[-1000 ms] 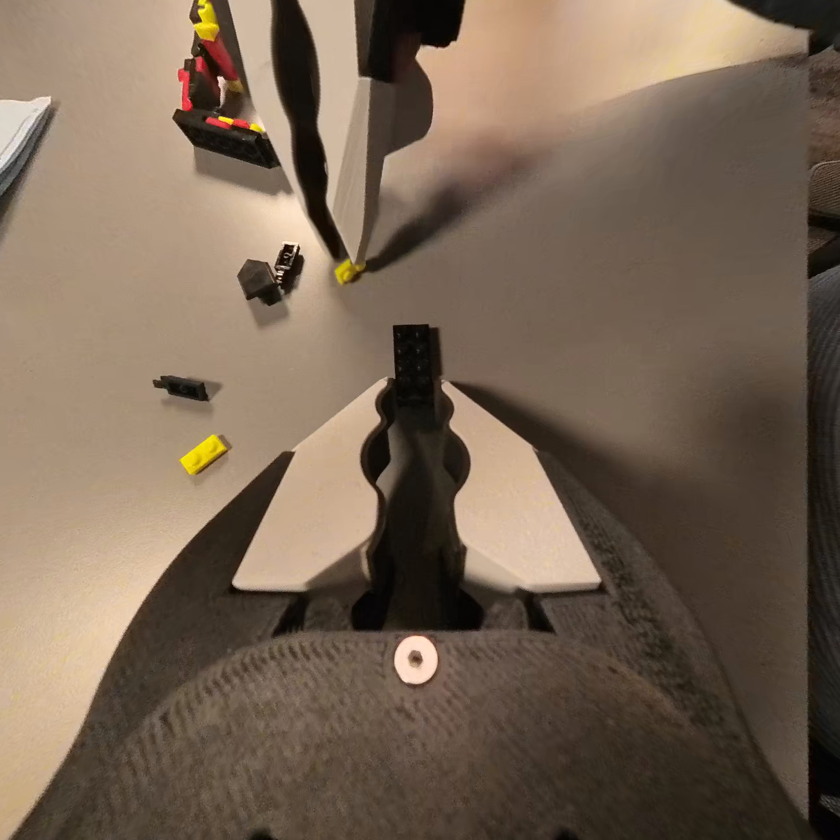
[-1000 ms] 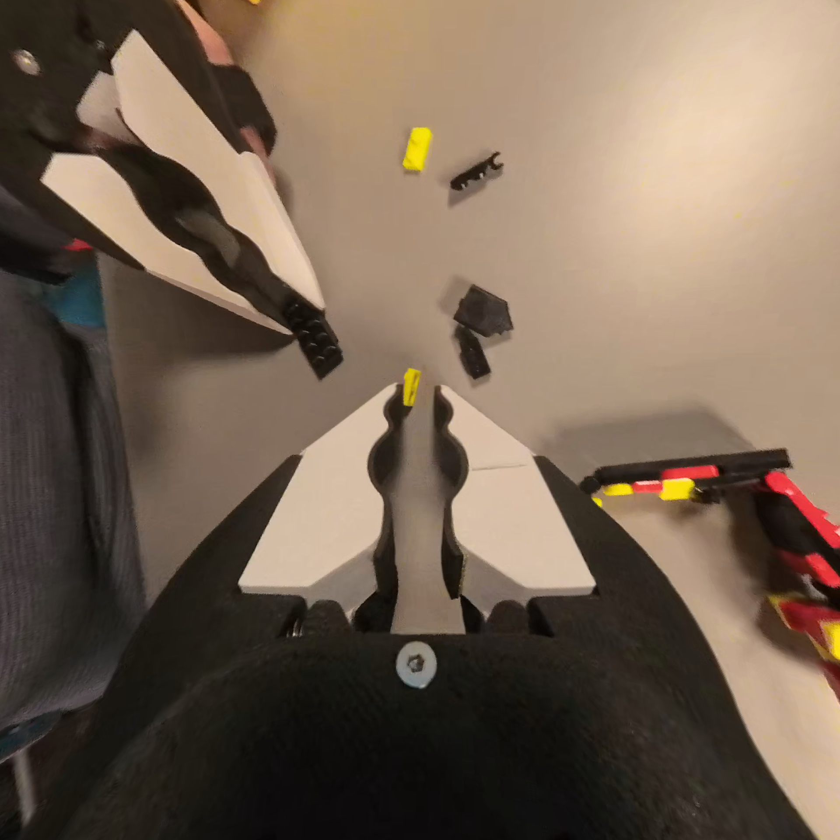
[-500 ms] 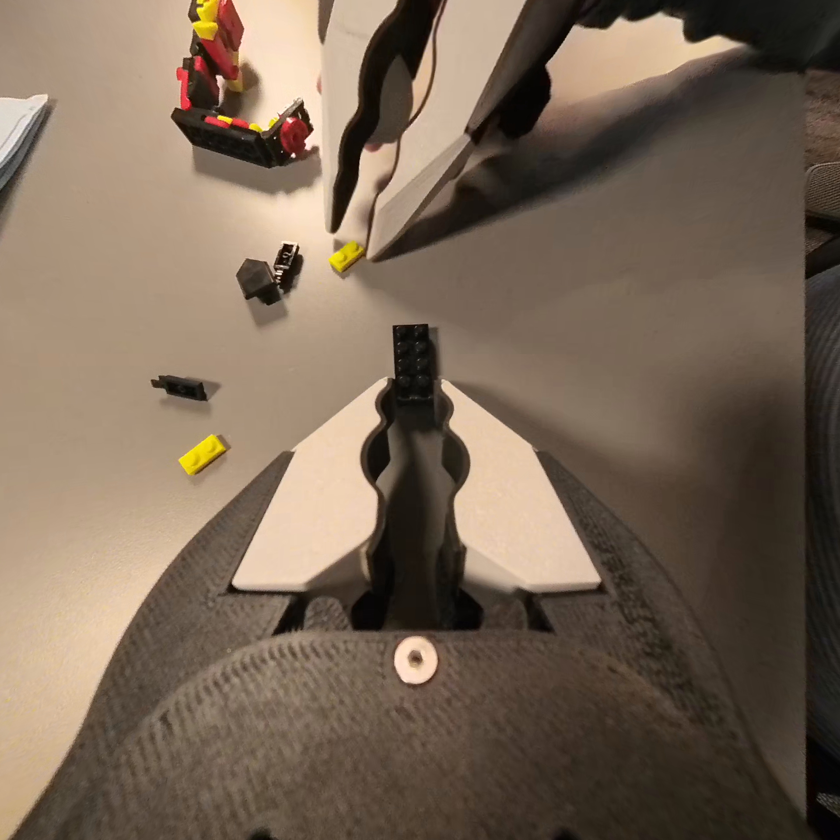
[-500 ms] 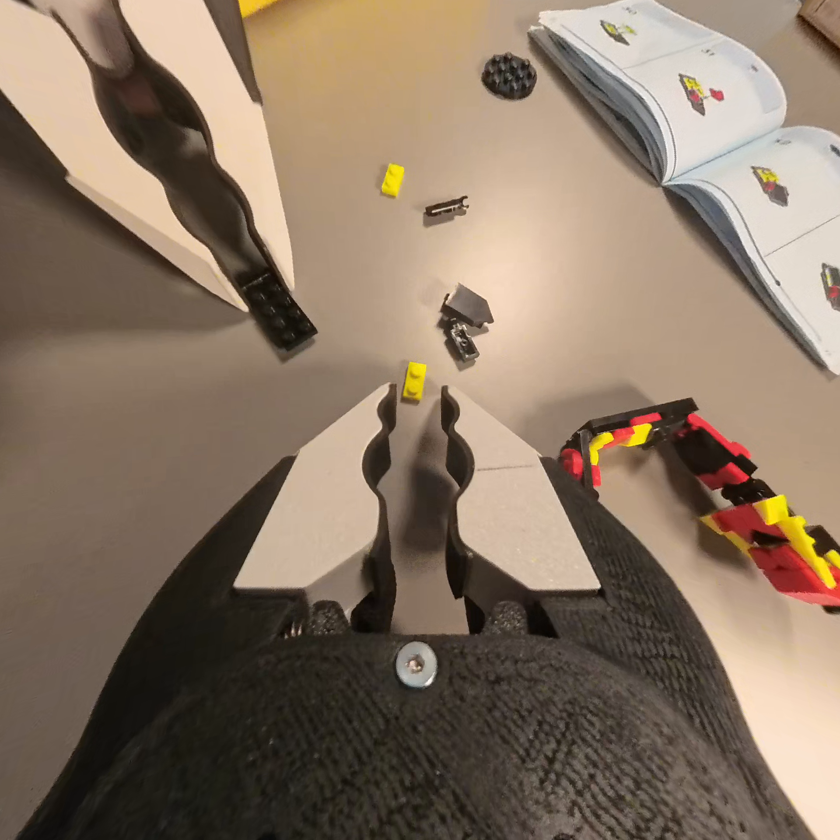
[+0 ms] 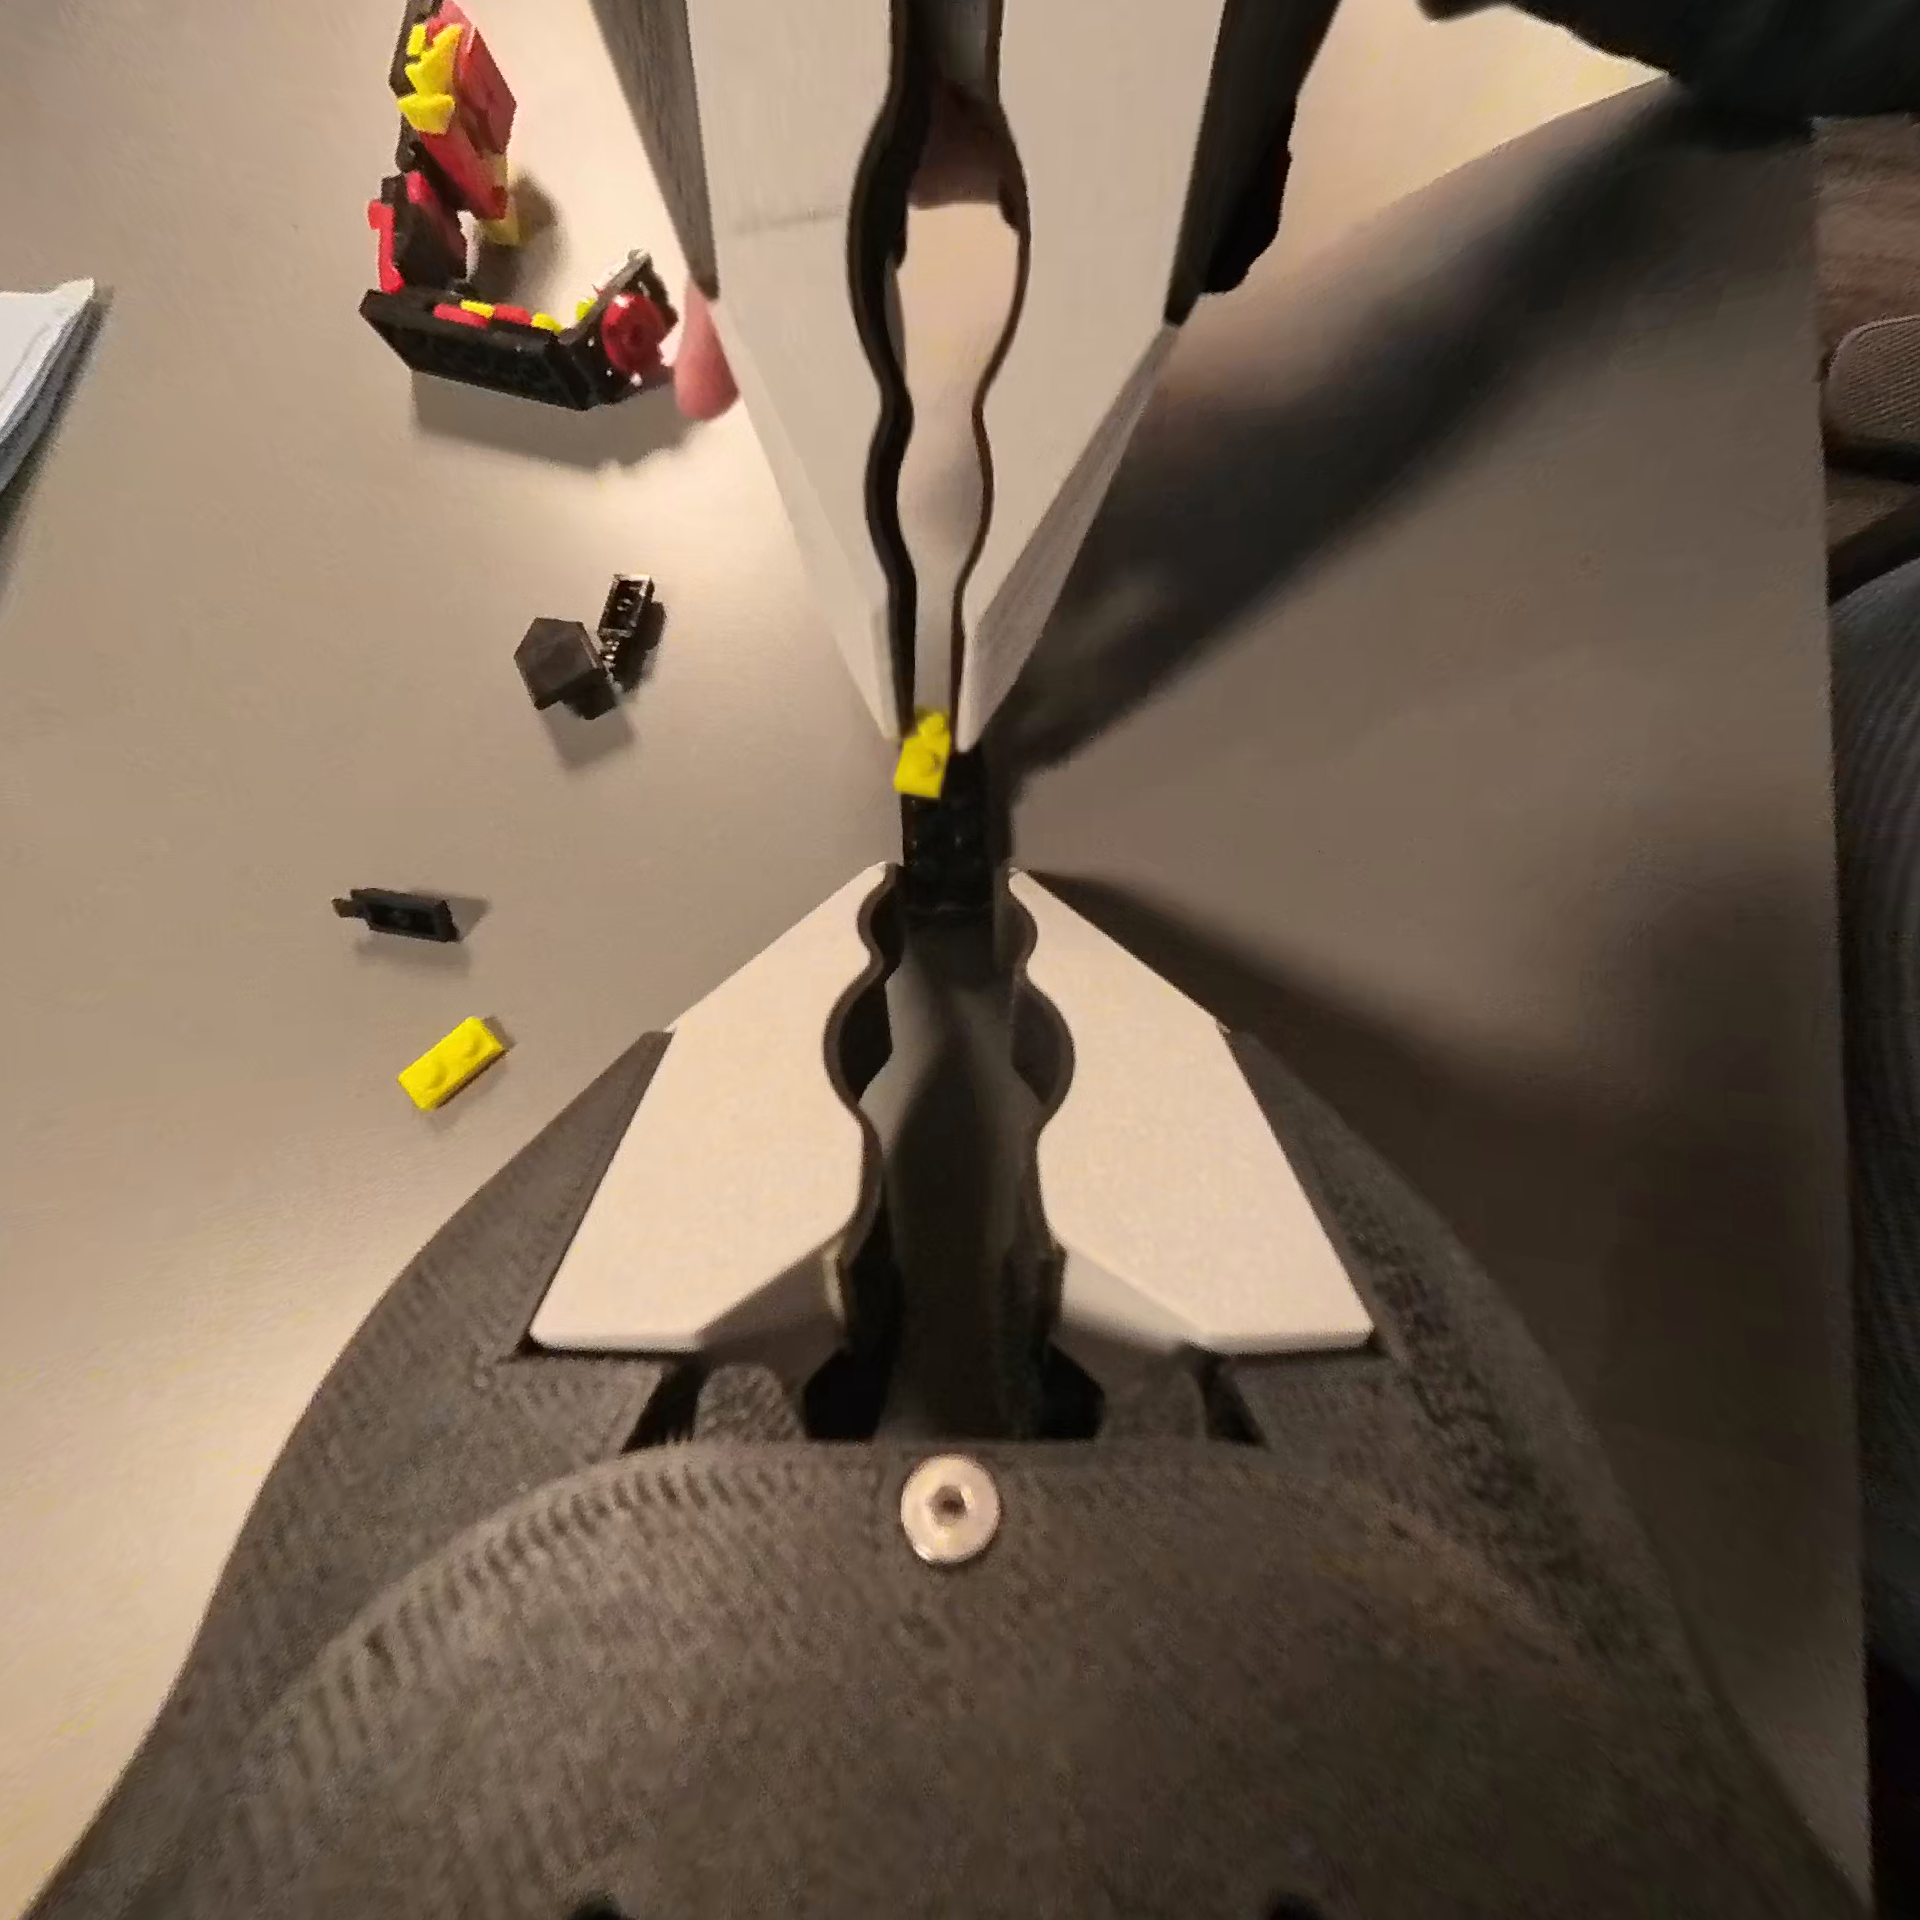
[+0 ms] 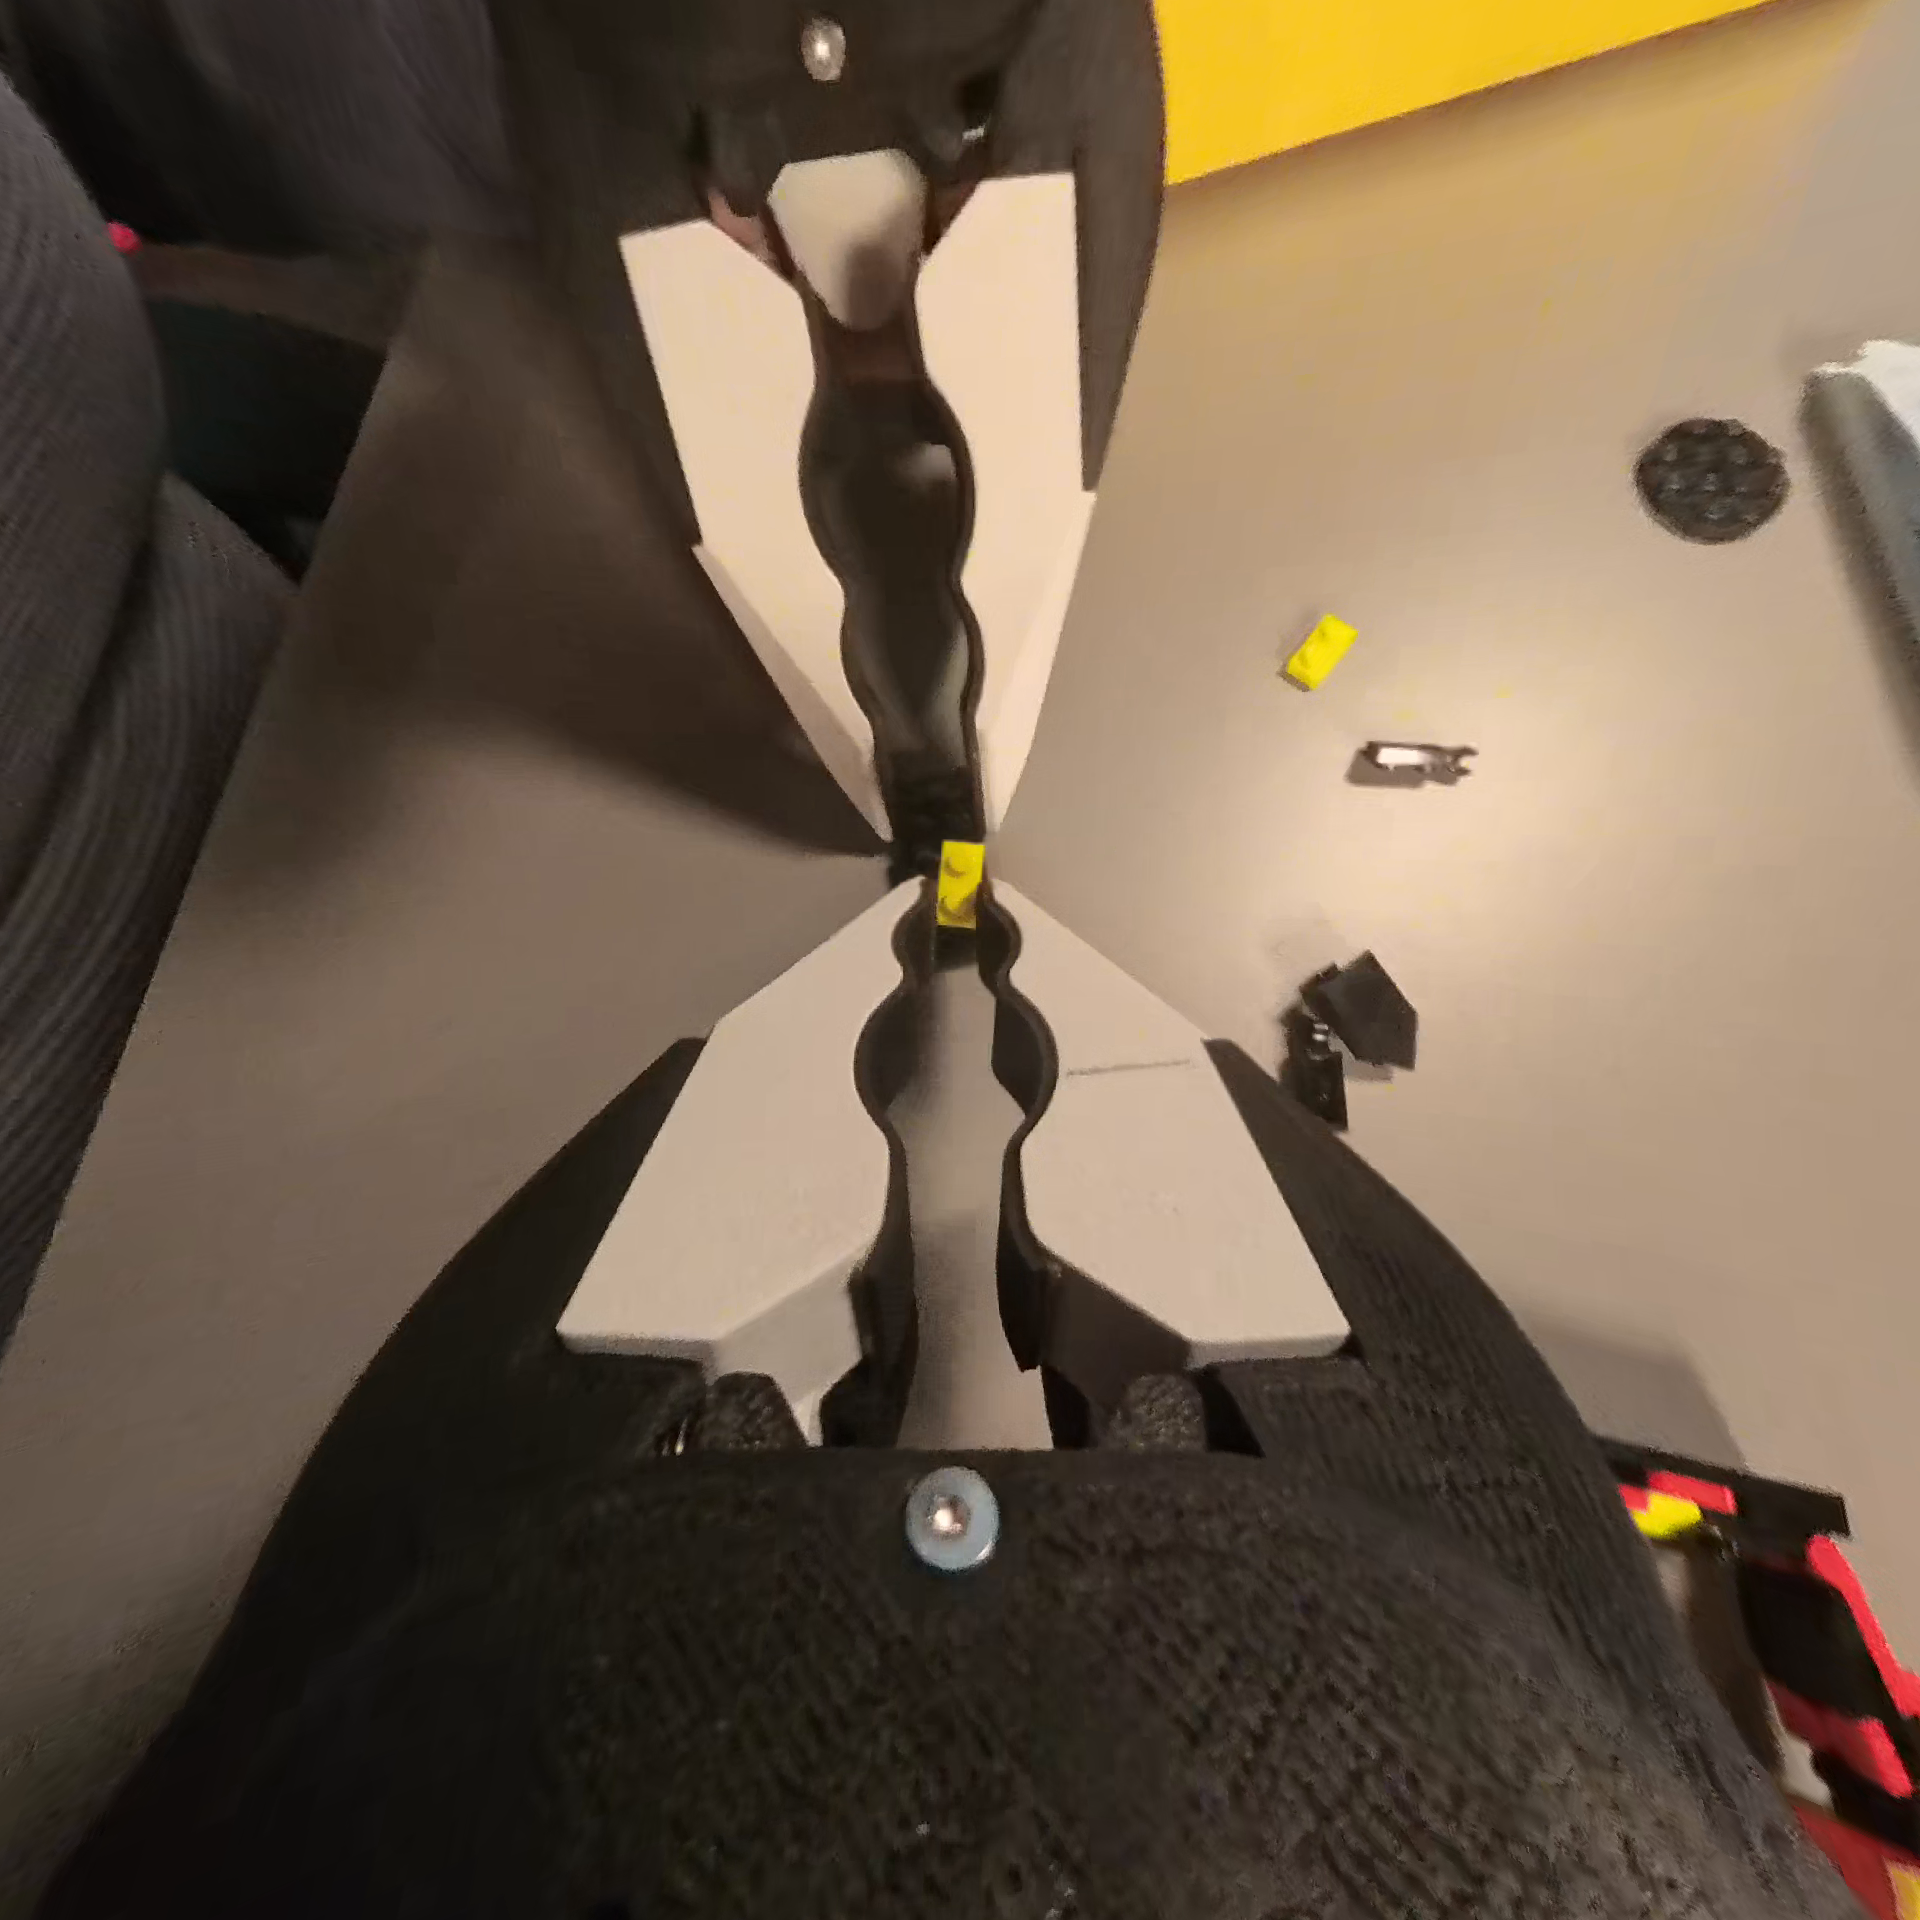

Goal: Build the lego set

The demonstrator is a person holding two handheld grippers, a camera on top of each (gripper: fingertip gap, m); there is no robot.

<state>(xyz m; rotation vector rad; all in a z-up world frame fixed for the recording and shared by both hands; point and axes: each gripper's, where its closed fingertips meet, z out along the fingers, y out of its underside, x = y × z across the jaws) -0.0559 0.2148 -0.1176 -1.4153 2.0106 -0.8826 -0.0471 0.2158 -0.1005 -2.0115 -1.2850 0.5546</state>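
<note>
My left gripper [image 5: 948, 883] is shut on a black lego plate [image 5: 951, 842] that sticks out past its tips. My right gripper [image 6: 951, 909] is shut on a small yellow lego plate [image 6: 958, 883]. The two grippers meet tip to tip above the table. The yellow plate [image 5: 923, 756] touches the far end of the black plate, which shows in the right wrist view [image 6: 930, 805] between the left gripper's tips. The partly built red, black and yellow model [image 5: 499, 281] lies at the far left in the left wrist view and at the lower right in the right wrist view [image 6: 1787, 1579].
Loose on the grey table: a yellow plate [image 5: 452, 1060], a black clip piece [image 5: 405, 914], a black sloped piece [image 5: 561, 665] beside a small dark piece [image 5: 627, 613], and a round black plate [image 6: 1709, 480]. A booklet edge [image 5: 42, 353] lies far left. A person's dark clothing [image 6: 73, 582] is at the table edge. My left and right fingertips are right by each other. From the right gripper's tips to the small dark piece [image 5: 627, 613] is close to 7 cm. It turns up in the right wrist view [image 6: 1320, 1070] as well.
My right gripper shut on the yellow plate, lifted it off the table and brought it to the black plate in my left gripper. The left gripper has held still.
</note>
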